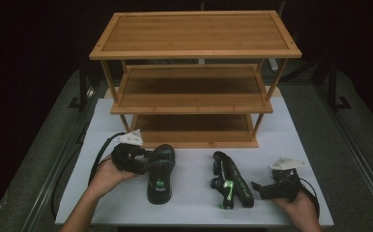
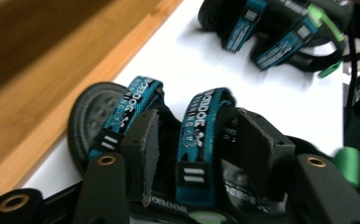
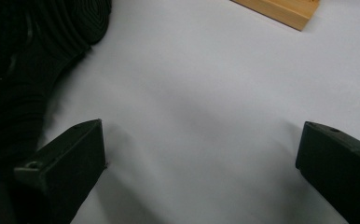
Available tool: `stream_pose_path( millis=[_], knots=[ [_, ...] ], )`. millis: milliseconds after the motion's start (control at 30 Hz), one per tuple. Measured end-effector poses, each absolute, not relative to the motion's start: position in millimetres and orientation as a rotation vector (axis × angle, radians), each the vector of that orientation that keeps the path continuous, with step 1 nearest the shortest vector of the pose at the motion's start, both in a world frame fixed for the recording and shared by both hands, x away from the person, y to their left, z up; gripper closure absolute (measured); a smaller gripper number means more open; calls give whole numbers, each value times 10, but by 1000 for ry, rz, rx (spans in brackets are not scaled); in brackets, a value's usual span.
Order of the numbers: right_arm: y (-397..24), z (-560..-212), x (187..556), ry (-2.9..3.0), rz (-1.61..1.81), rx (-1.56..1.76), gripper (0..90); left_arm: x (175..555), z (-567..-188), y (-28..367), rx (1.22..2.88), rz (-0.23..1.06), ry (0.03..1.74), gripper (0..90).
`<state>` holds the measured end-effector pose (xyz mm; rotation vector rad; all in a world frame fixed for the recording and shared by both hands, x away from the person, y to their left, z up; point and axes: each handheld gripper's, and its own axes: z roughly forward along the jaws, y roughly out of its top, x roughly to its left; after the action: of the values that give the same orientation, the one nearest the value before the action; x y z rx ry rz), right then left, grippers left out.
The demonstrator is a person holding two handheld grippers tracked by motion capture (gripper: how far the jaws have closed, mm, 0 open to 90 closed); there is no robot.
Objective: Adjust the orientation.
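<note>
The left sandal (image 1: 160, 173) lies flat near the table's (image 1: 194, 203) front edge, left of centre, its rear teal strap (image 2: 201, 140) between the parted jaws of the left gripper (image 1: 143, 162), whose pads seem not to press it. If they close on the strap alone, the sole may swing and catch the rack's (image 1: 194, 140) bottom shelf. The right gripper (image 1: 266, 189) rests wide apart beside the tipped right sandal (image 1: 230, 181).

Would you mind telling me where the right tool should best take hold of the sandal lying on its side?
Probably the upturned sole edge of the tipped sandal, approached from its right, where the right tool waits open; the green-tabbed straps face left, away from it.
</note>
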<state>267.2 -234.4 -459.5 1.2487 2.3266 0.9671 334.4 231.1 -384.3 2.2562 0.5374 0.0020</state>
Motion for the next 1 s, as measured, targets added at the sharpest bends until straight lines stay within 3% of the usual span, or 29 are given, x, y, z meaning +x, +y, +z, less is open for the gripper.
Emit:
stream_pose_path(
  millis=[167,267,700,1000],
  knots=[
    [-2344,-4594,2672,2327,966,1249,8,3380,-3949,2224,2265,-45,510,652],
    [-2344,-4594,2672,2326,967,1249,7,3355,-3941,2202,2278,-11,500,683],
    [-2344,-4594,2672,2327,965,1248,8,3308,-3841,1879,2269,-20,399,692],
    [-2345,-4595,2672,2326,968,1249,8,3397,-3971,1682,2238,-31,432,691]
  ],
)
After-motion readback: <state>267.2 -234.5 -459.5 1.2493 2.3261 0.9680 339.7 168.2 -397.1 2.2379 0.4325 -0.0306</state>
